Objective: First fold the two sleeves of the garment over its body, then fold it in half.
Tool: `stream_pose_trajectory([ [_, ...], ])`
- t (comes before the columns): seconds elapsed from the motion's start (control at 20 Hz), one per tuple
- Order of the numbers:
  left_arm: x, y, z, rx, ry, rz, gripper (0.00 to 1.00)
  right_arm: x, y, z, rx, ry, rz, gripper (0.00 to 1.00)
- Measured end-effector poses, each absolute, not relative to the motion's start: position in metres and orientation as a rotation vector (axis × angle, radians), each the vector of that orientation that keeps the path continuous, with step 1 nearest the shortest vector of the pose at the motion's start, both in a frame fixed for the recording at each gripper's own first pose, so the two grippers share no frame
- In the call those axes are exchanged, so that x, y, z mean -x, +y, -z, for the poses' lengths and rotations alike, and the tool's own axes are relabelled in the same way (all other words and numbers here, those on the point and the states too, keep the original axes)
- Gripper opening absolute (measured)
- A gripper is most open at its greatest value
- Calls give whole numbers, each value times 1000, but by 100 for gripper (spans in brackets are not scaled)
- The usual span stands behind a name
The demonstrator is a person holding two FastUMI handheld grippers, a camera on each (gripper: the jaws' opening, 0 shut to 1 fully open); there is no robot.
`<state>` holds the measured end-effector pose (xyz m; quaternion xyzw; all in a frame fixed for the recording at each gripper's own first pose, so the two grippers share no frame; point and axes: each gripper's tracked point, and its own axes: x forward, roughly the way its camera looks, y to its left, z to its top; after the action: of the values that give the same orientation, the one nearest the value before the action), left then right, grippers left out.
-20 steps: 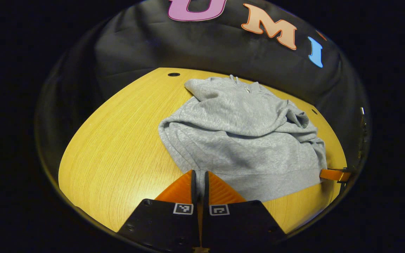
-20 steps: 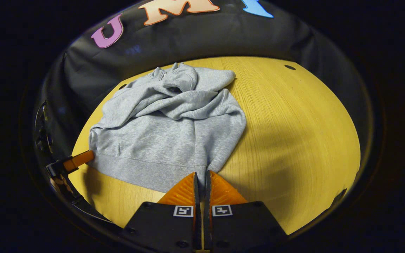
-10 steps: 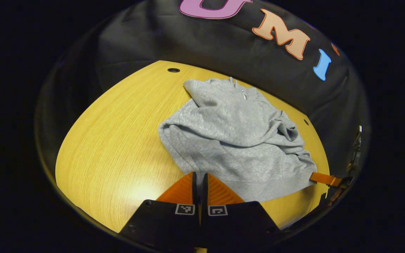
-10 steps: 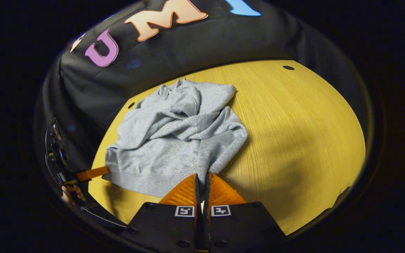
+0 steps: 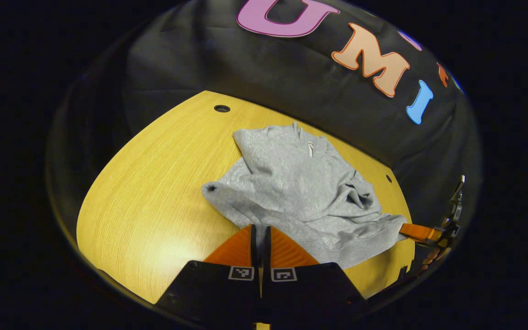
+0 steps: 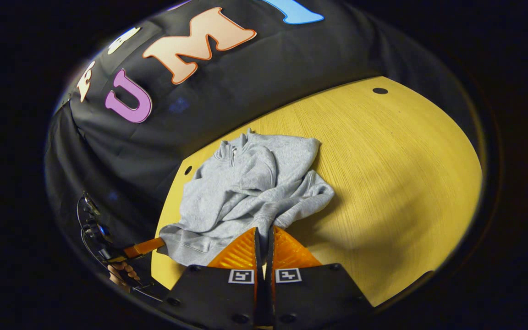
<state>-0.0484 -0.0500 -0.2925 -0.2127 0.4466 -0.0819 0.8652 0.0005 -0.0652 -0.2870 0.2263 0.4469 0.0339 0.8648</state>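
A grey sweatshirt (image 5: pixel 300 192) lies on the yellow wooden table (image 5: pixel 154 192), its sleeves folded over its body and its collar toward the booth wall. My left gripper (image 5: pixel 259 229) is shut on the left corner of the bottom hem, which is lifted off the table. In the right gripper view the sweatshirt (image 6: pixel 245 192) bunches up as its hem rises, and my right gripper (image 6: pixel 264 231) is shut on the right corner of the hem. The right gripper (image 5: pixel 422 233) also shows at the far right edge of the left gripper view, and the left gripper (image 6: pixel 142 248) at the lower left of the right gripper view.
Small round holes (image 5: pixel 222 108) sit near the table's back edge. A wide bare stretch of table (image 6: pixel 406 174) lies to the right of the sweatshirt. A hand (image 6: pixel 122 272) holds the left gripper at the lower left.
Both grippers have risen and moved toward the collar with the hem held in them. The lower half of the sweatshirt has lifted off the table and bunched toward its upper half.
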Motion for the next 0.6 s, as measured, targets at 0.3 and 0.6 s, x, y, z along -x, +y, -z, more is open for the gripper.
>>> stream_pose_trajectory([
  [0.3,2,-45,286,395,932,181,0,-43,-63,275,-632,953,-66,3],
  [0.6,-40,-50,303,391,990,212,0,-81,-73,293,-782,1006,16,3],
])
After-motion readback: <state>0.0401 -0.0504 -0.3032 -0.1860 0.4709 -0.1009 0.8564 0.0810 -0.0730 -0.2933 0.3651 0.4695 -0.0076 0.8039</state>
